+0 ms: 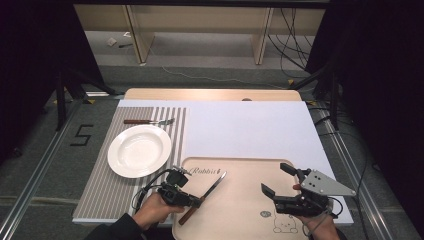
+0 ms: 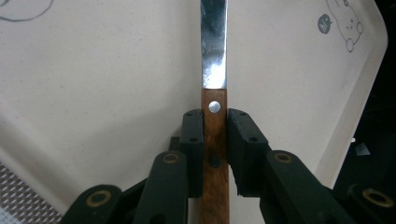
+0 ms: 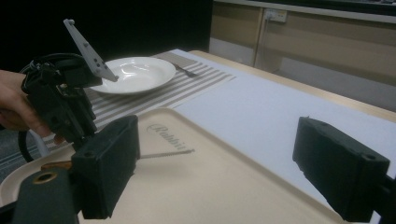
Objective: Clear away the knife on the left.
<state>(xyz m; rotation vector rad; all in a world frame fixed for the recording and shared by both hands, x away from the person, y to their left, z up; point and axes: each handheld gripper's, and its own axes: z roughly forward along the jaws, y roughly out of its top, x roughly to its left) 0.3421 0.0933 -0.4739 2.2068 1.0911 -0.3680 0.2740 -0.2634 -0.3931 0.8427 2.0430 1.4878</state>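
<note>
A knife with a brown wooden handle (image 2: 215,140) and a steel blade (image 1: 215,182) is over the left part of a beige tray (image 1: 240,210). My left gripper (image 1: 197,200) is shut on the handle just behind the rivet, and the blade (image 2: 214,46) runs straight out from the jaws. From the right gripper view the blade (image 3: 168,153) stays low over the tray (image 3: 243,186); whether it touches the tray I cannot tell. My right gripper (image 1: 273,177) hovers wide open over the tray's right part, with nothing between its jaws.
A white plate (image 1: 139,150) and a fork (image 1: 150,121) with a brown handle lie on a striped placemat (image 1: 100,190) left of the tray. A white mat (image 1: 250,130) covers the table beyond. The tray bears a "Rabbit" print and a small cartoon drawing (image 1: 285,222).
</note>
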